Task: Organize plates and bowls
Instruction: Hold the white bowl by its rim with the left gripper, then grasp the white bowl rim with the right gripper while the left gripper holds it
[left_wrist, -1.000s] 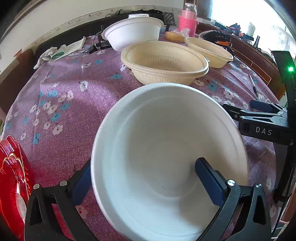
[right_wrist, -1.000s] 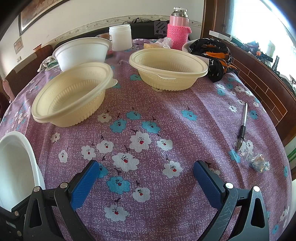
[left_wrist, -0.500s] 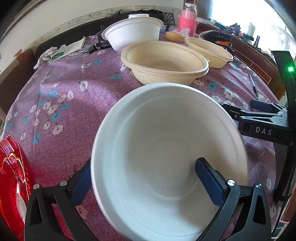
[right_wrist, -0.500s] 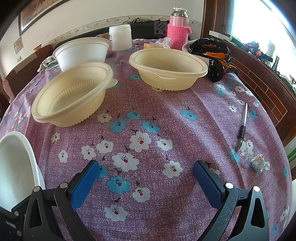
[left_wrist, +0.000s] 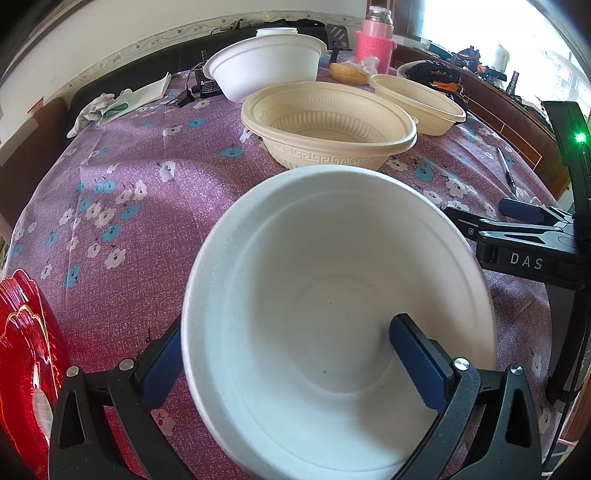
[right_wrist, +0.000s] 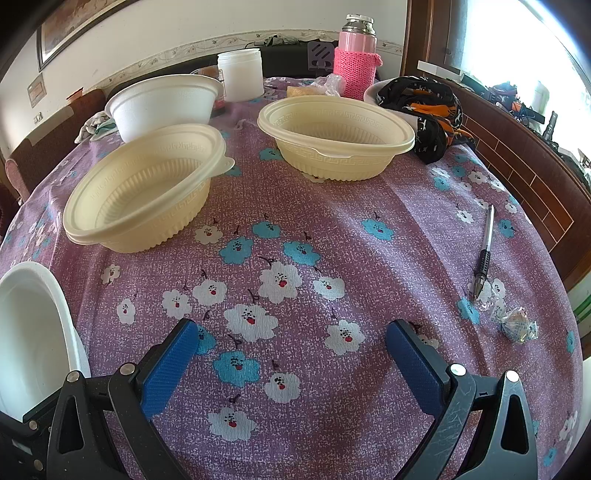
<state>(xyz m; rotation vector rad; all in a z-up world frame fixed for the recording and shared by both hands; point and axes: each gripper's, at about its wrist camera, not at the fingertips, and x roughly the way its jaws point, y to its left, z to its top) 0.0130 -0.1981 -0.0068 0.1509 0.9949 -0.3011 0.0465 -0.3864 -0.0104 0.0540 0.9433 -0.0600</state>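
A white foam bowl (left_wrist: 332, 295) fills the near part of the left wrist view, its mouth tipped toward the camera. My left gripper (left_wrist: 288, 354) is open and straddles the bowl's wall, with one blue finger (left_wrist: 162, 365) outside and the other inside. That bowl's rim (right_wrist: 29, 332) shows at the left edge of the right wrist view. My right gripper (right_wrist: 288, 339) hangs open over bare tablecloth, holding nothing. Two cream plastic bowls (right_wrist: 144, 188) (right_wrist: 336, 136) and a second white foam bowl (right_wrist: 166, 103) stand further back. Red plates (left_wrist: 22, 369) lie at the near left.
The table has a purple flowered cloth (right_wrist: 295, 229). A pen (right_wrist: 485, 251) and a candy wrapper (right_wrist: 517, 325) lie at the right. A pink flask (right_wrist: 356, 62), a white jar (right_wrist: 240, 74) and a black cloth (right_wrist: 424, 107) stand at the back.
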